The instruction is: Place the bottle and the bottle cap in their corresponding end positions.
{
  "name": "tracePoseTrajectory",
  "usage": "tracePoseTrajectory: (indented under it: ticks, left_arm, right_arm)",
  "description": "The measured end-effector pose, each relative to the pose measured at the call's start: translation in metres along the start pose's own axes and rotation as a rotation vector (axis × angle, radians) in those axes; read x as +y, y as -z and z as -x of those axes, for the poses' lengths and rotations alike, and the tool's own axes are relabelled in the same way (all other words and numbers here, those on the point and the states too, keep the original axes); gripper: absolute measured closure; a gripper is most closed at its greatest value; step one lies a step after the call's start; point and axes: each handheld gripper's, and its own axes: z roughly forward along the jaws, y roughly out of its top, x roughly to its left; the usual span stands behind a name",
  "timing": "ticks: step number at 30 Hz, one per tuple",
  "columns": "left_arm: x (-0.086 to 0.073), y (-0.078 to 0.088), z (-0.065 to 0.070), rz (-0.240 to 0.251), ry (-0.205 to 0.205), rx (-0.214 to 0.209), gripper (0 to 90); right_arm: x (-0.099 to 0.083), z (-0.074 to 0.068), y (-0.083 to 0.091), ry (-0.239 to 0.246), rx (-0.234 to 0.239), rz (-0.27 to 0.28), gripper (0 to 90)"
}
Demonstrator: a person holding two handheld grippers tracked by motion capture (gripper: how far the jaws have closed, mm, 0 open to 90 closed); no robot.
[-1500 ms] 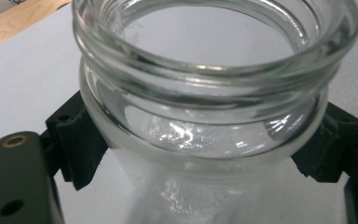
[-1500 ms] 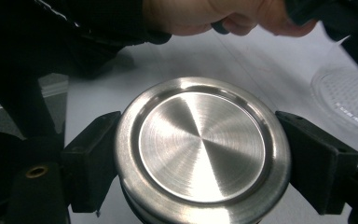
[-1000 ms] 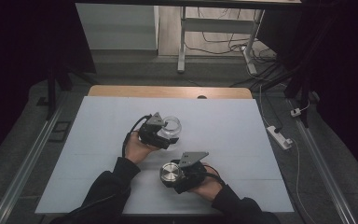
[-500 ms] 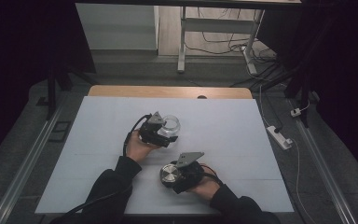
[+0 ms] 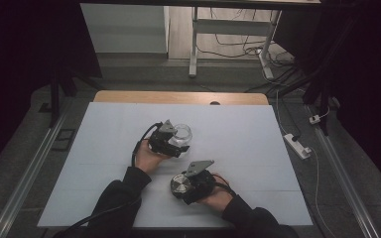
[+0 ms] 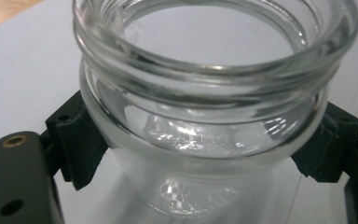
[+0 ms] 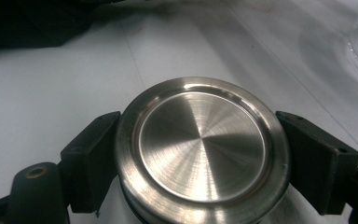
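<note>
Clear glass jar (image 6: 205, 140) open-mouthed, threaded; brushed steel lid (image 7: 201, 154) apart.

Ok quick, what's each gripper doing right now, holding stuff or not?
Left gripper: shut on the glass jar, fingers pressing both its sides.
Right gripper: shut on the metal lid, fingers on opposite edges.

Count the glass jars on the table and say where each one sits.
1. The glass jar stands open near the table's middle, clamped between the left gripper's jaws. Its metal lid is apart, nearer the person, in the right gripper.
</note>
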Motion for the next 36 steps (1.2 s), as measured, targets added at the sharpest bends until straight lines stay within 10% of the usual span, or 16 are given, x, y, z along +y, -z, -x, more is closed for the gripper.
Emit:
tracePoseTrajectory:
  ticks: [36]
  left_arm:
    - [-0.005, 0.023, 0.0, -0.038, 0.013, -0.009, 2.9]
  right_arm:
    - [0.01, -0.003, 0.009, -0.072, -0.009, 0.019, 7.6]
